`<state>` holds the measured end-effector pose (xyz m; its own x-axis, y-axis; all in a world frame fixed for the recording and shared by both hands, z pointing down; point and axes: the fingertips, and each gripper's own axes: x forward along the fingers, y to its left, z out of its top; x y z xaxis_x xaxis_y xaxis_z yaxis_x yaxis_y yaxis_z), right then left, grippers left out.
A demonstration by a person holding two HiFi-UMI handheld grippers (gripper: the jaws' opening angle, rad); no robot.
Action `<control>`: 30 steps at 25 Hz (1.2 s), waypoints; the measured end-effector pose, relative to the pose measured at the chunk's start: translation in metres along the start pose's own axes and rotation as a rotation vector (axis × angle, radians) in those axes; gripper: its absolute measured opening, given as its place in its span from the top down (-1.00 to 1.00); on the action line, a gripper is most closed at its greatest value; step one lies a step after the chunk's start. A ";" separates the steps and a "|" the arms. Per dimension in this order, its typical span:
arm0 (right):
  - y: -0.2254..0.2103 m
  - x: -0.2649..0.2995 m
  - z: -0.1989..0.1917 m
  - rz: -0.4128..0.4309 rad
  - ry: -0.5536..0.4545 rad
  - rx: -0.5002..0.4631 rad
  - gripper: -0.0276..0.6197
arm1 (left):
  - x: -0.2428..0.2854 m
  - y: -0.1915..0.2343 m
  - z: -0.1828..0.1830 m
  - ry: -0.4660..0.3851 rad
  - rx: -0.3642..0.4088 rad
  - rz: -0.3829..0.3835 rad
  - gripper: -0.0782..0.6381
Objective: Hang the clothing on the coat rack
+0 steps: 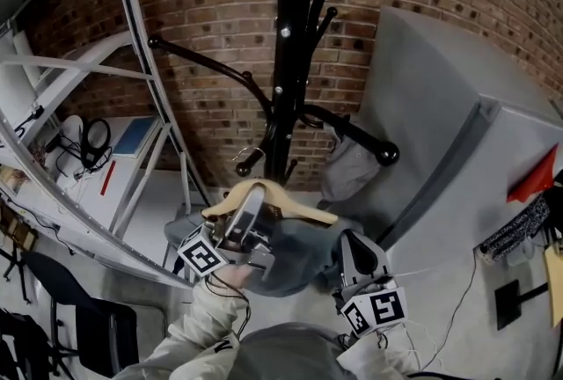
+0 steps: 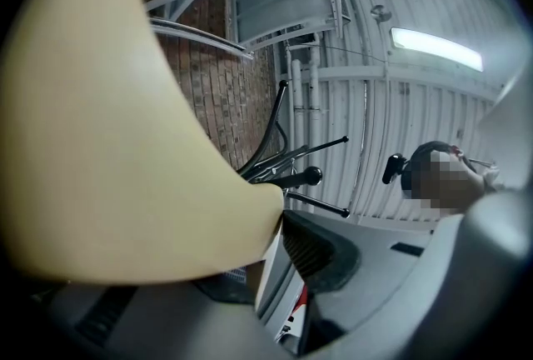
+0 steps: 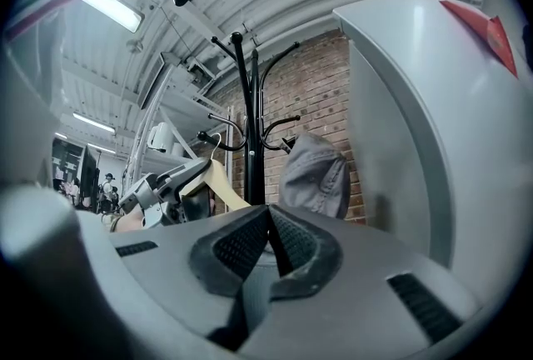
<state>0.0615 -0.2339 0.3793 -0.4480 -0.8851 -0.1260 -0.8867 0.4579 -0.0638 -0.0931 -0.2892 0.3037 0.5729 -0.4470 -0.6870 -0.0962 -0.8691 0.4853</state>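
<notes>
Hanger (image 1: 303, 209) sits clamped in left gripper (image 1: 249, 199); right gripper (image 1: 347, 239) pinches grey garment (image 1: 290, 262).

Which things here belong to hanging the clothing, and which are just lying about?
Job in hand: wooden hanger, grey garment, coat rack, left claw, right claw.
Lying about: grey cap on the rack, headphones, black chair.

I can read no text, number or brand anywhere in these views; the left marker cube (image 1: 204, 257) and the right marker cube (image 1: 376, 310) carry only black-and-white square patterns, with no letters or digits on them; anything printed further off is too small or blurred for me to make out
</notes>
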 end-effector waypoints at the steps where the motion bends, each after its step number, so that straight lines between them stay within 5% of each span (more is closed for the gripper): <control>1: -0.001 0.000 0.000 -0.006 0.001 -0.001 0.84 | -0.001 0.003 -0.001 -0.001 -0.006 0.003 0.51; 30: -0.005 0.013 -0.018 -0.024 0.038 0.014 0.84 | 0.002 0.037 -0.013 0.019 -0.053 0.002 0.49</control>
<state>0.0587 -0.2490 0.3956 -0.4304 -0.8984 -0.0869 -0.8959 0.4369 -0.0800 -0.0849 -0.3196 0.3267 0.5885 -0.4437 -0.6759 -0.0539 -0.8556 0.5148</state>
